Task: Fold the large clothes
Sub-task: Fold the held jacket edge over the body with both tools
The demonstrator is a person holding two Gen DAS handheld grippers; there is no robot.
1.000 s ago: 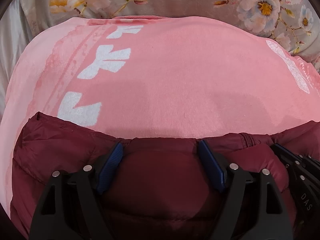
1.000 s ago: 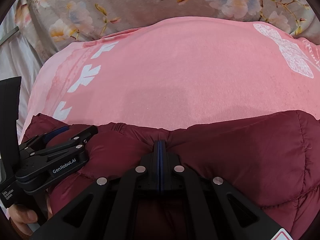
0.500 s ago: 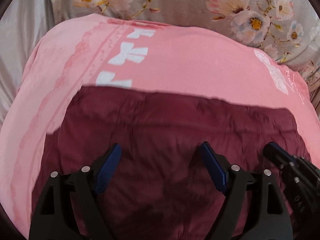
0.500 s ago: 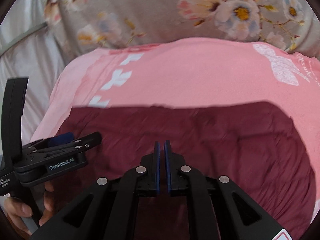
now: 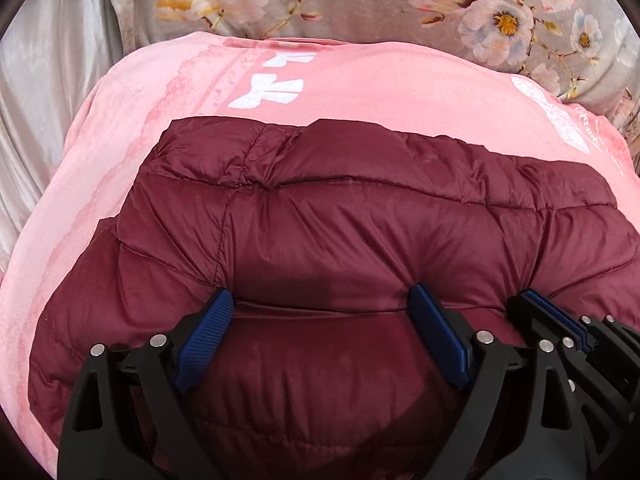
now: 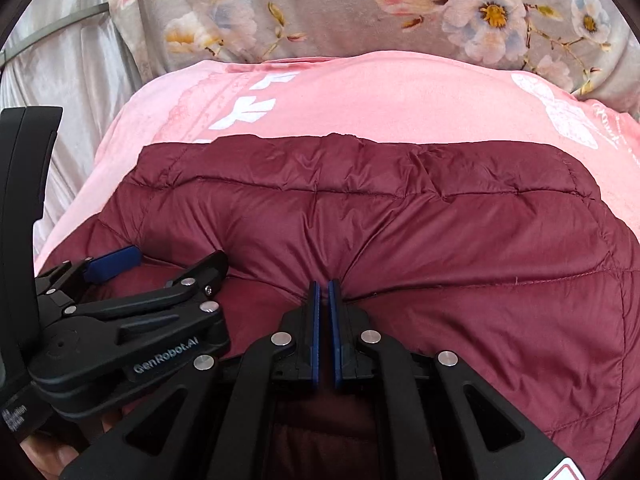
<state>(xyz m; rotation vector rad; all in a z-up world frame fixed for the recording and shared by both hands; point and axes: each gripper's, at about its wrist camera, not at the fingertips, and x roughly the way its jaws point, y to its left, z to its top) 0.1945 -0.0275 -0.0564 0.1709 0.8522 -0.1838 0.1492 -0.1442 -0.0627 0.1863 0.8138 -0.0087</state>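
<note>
Jacket (image 5: 360, 216): we see puffy, shiny dark-red quilting on our soft pink blanket (image 5: 380, 88).
Left claw (image 5: 324, 320): opening wide, pinching nothing.
Right claw (image 6: 324, 292): nearly pressed together, nipping a jacket fold.

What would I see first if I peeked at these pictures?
A big puffy dark red jacket fills the middle, lying on a pink blanket with white shapes. Behind the blanket sits grey fabric with flowers. At the jacket's near edge, the right gripper has its blue pads nearly together where the fabric bunches, while the left gripper beside it is opening wide.
</note>
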